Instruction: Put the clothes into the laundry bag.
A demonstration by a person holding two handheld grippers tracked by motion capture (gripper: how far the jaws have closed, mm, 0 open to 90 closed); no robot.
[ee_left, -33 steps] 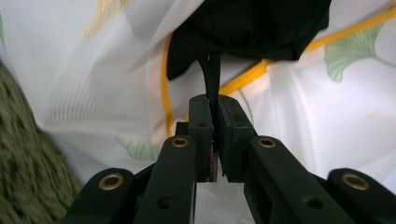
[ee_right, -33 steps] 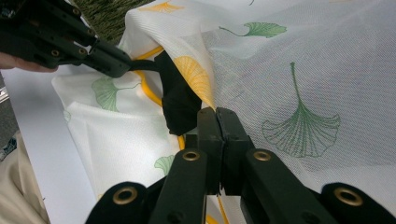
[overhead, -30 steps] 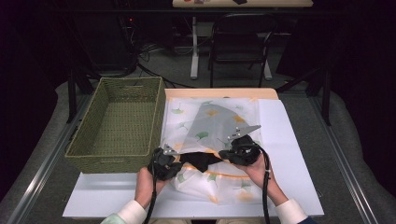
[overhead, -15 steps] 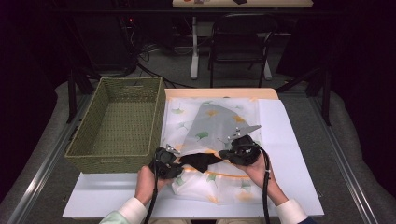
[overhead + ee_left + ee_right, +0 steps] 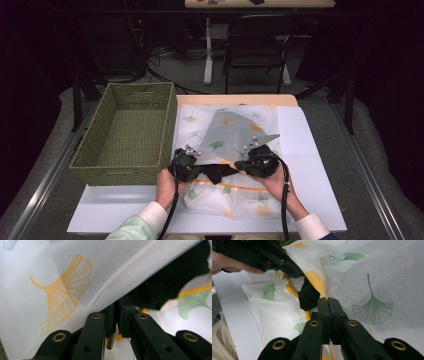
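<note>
While pinching the upper layer of a white mesh bag [image 5: 227, 132] at its open mouth, holds steady with the right tongs [image 5: 327, 301], pressed tight together on the netting. Has just been closing the left tongs [image 5: 117, 307] after a brief loosening, with netting between them. Now clamps them on the bag's seam, a little nearer the middle than a second ago. Keeps the bag lying on the white worktop [image 5: 310, 150], just right of a woven basket [image 5: 122, 170], with its leaf-printed upper layer raised like a tent. Shows a black garment [image 5: 215, 172] poking from the mouth between the two tongs, beside the orange zip. Probably means a fresh, surer hold for tucking the garment inside or drawing it out; cannot tell which.
</note>
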